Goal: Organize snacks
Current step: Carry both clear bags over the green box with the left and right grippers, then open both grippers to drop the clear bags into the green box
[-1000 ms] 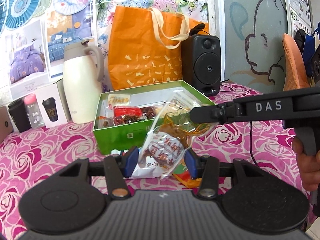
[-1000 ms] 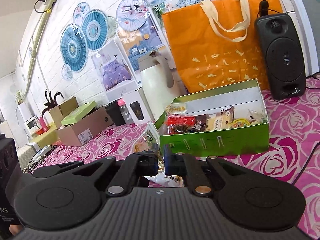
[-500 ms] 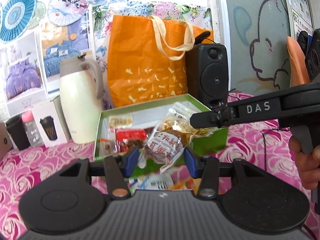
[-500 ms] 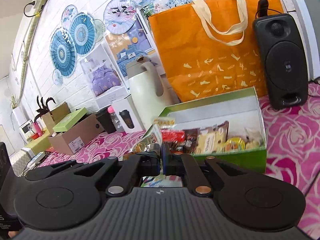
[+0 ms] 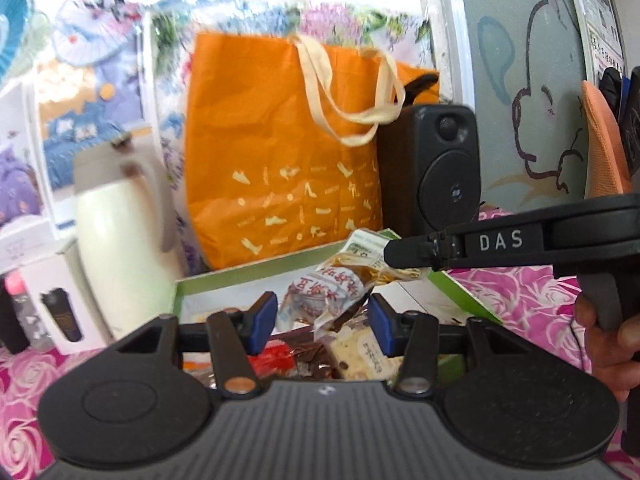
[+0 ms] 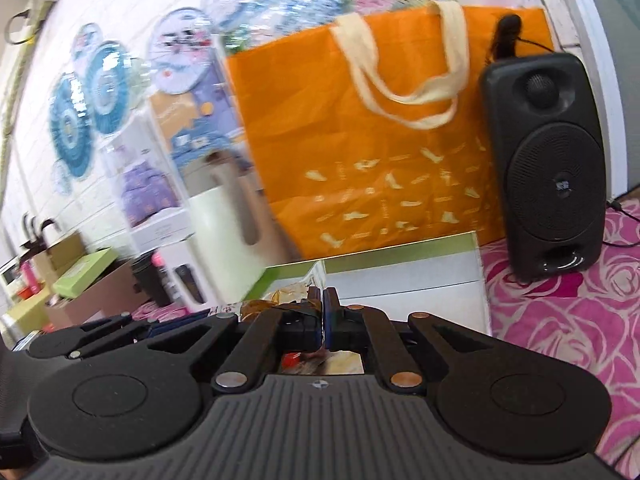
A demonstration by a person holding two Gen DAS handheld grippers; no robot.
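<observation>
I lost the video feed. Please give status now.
Right gripper shut on snack packet, above green box. Left gripper open, empty. Nothing blocks the box.

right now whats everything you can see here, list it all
snack bag: 1, clear with red print, held above the green box
green box: 1, green outside and white inside, open on the table
loose snacks: several, red and cream packets, inside the box
tote bag: 1, orange with cream handles, behind the box
speaker: 1, black, right of the tote
thermos jug: 1, cream, left of the box
cup carton: 1, white, left of the jug
tablecloth: 1, pink rose print
cardboard boxes: brown and green, far left
left gripper: open, around the bag's lower end
right gripper: shut on the bag's top
right hand: on the handle
</observation>
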